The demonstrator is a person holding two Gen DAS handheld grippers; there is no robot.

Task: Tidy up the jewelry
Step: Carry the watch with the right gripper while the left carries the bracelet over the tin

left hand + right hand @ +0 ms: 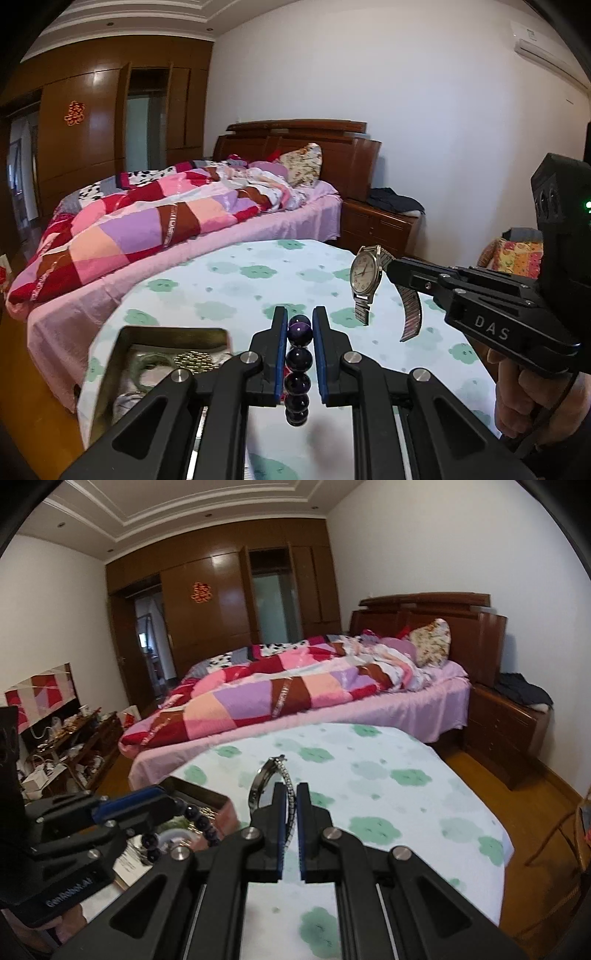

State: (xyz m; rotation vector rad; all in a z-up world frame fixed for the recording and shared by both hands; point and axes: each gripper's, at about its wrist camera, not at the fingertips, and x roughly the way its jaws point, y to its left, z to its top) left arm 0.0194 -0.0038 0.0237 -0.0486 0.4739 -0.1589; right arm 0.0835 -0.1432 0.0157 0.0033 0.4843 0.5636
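The left gripper (300,325) is clamped on a dark purple bead bracelet (298,373), which hangs between the pads; its lowest beads blur. Beside it, the metal tin (173,334) is half hidden by the linkage, its contents hard to make out. The right gripper (291,792) pinches the wristwatch (365,275) by its band, aloft above the cloud-print tablecloth (388,786), whose bare far edge meets the bed (295,690).
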